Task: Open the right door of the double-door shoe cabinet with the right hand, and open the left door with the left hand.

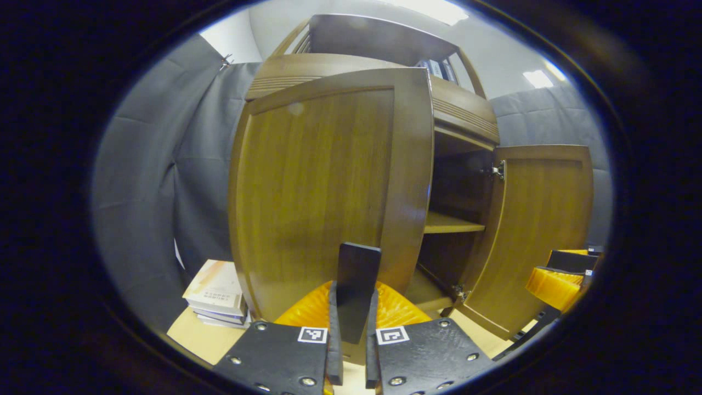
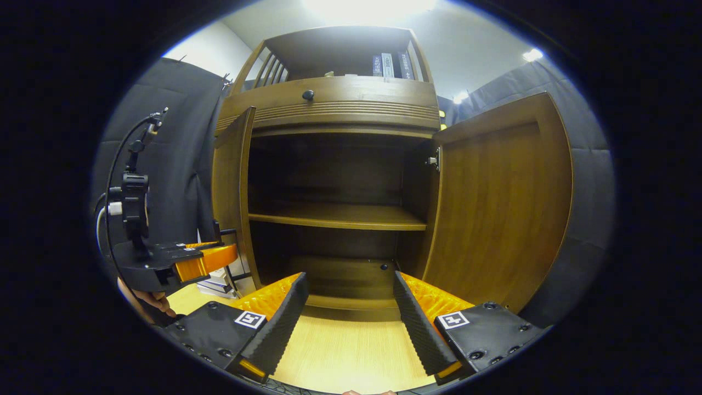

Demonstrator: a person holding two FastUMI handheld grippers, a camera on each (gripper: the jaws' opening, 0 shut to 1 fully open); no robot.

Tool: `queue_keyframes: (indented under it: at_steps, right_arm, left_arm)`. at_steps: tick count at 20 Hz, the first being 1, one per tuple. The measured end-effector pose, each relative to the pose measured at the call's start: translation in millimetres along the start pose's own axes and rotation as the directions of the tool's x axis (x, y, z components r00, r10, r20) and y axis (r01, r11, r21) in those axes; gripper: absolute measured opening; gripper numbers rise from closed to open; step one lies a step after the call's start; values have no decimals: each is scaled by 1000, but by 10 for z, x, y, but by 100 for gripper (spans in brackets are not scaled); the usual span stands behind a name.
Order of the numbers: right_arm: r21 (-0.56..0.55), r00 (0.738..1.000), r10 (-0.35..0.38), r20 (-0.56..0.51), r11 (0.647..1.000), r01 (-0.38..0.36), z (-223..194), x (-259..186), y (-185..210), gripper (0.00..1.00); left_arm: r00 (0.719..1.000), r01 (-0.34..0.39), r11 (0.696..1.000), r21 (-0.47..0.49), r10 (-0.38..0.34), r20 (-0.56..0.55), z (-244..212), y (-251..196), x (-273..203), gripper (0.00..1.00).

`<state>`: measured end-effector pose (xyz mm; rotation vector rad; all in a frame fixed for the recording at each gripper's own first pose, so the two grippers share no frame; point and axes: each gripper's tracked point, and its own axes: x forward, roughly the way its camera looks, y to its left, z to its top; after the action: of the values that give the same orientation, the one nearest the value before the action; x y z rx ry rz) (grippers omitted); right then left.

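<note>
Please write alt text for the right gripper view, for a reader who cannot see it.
A wooden shoe cabinet stands with both doors swung open, the right door wide and the left door seen edge-on, showing a bare inner shelf. The right gripper is open in front of it; the left gripper is at the left door.

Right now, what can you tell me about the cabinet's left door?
The left door is a brown wood-look panel with a raised frame around a flat centre. It stands swung open from the shoe cabinet, upright. In the left gripper view, the left tongs look closed on its free edge near the bottom.
</note>
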<state>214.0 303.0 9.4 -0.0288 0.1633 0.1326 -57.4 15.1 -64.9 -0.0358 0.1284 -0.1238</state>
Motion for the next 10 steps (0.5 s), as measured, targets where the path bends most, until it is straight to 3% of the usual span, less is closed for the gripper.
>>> queue_keyframes:
  at_steps: [10]
  right_arm:
    - [-3, 998, -60, 15, 998, 60, -53, -260, 43, 98]
  left_arm:
    - [999, -35, 999, -10, 35, 40, -8, 562, -647, 19]
